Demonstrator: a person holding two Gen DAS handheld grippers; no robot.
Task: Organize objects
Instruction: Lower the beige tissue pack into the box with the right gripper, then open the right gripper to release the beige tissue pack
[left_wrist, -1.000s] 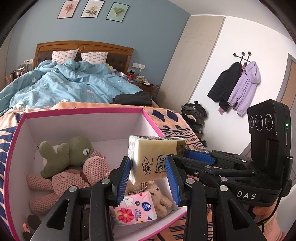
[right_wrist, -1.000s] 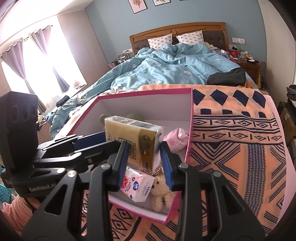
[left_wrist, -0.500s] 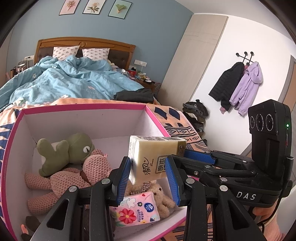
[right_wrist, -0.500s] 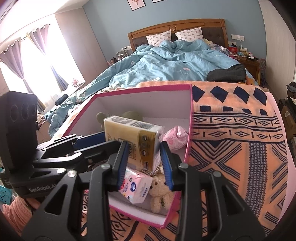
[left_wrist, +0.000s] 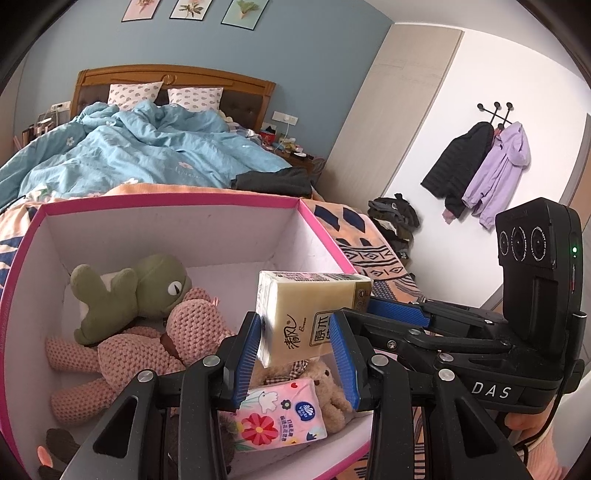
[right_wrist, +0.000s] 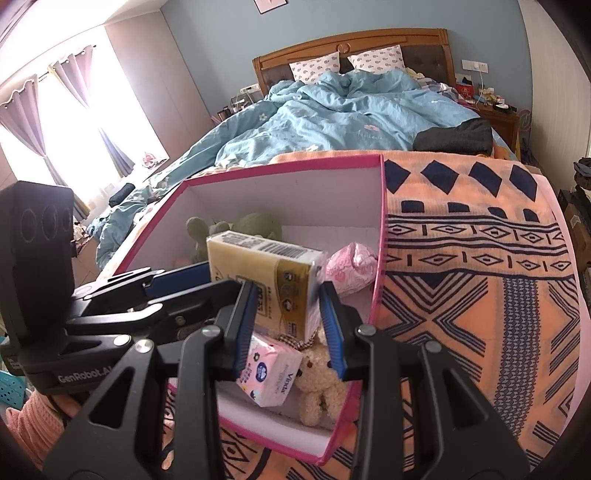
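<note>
A yellow tissue pack (left_wrist: 303, 314) hangs over the pink-rimmed white box (left_wrist: 166, 206), gripped from both ends. My left gripper (left_wrist: 297, 358) is shut on its near end. My right gripper (right_wrist: 288, 325) is shut on the other end of the pack (right_wrist: 266, 273). In the box (right_wrist: 288, 170) lie a green frog plush (left_wrist: 129, 291), a pink knitted doll (left_wrist: 122, 354), a floral pink tissue pack (left_wrist: 277, 417), a small beige bear (right_wrist: 317, 384) and a pink crumpled pack (right_wrist: 351, 266).
The box sits on an orange patterned blanket (right_wrist: 472, 280) at the foot of a bed with a blue duvet (right_wrist: 332, 118). Dark folded clothes (right_wrist: 454, 136) lie on the bed. Jackets (left_wrist: 480, 170) hang on the right wall.
Both grippers have moved forward and slightly down with the yellow pack, so the box looks larger and nearer. Their hold on the pack is unchanged.
</note>
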